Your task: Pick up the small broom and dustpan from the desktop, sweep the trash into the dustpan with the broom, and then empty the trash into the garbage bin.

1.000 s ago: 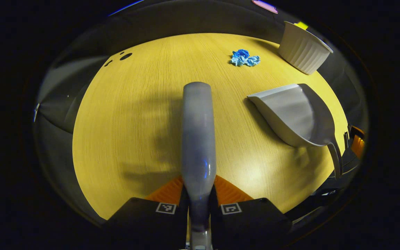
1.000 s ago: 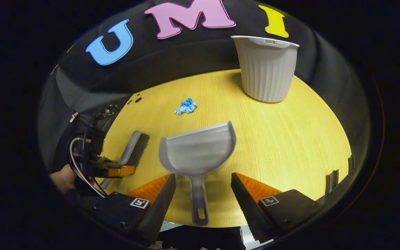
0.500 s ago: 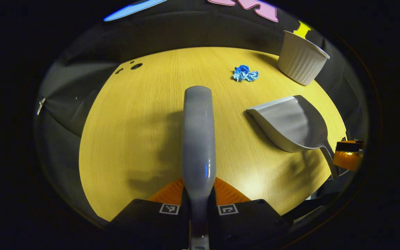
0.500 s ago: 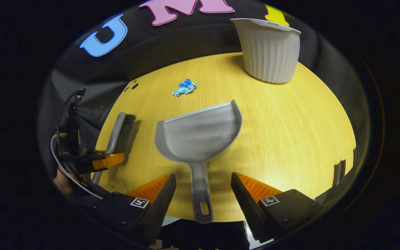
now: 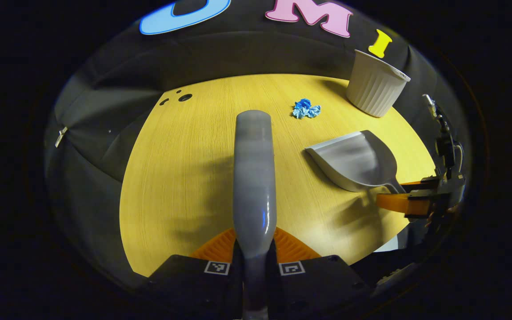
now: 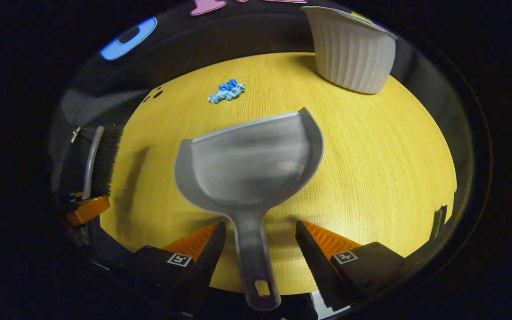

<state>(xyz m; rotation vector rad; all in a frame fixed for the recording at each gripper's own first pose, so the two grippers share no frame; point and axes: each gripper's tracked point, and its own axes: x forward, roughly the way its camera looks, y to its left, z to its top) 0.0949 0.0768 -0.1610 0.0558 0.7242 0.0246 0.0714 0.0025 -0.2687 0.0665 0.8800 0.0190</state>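
Desktop: wood-grain tabletop (image 5: 185,178) filled the middle of both gripper views, with dark cloth behind its far edge and small dark holes near its far left corner.
Garbage bin: a pale ribbed bin (image 6: 351,58) stood upright at the table's far right, well apart from the other items.
Dustpan: the grey dustpan (image 6: 249,166) lay on the desktop with its open mouth toward the far edge and its handle running back between the right gripper's fingers; in the left gripper view it sat right of centre (image 5: 356,162).
Broom: its grey handle (image 5: 254,178) ran straight forward from the left gripper; the right gripper view showed the dark bristles at the far left (image 6: 105,160).
Trash: a crumpled blue wad (image 5: 306,109) rested on the table beyond the dustpan, left of the bin.
Left gripper (image 5: 254,255): both fingers pressed against the broom handle, clamping it.
Right gripper (image 6: 260,242): fingers (image 6: 327,242) were spread wide on either side of the dustpan handle, with a gap on each side, holding nothing.
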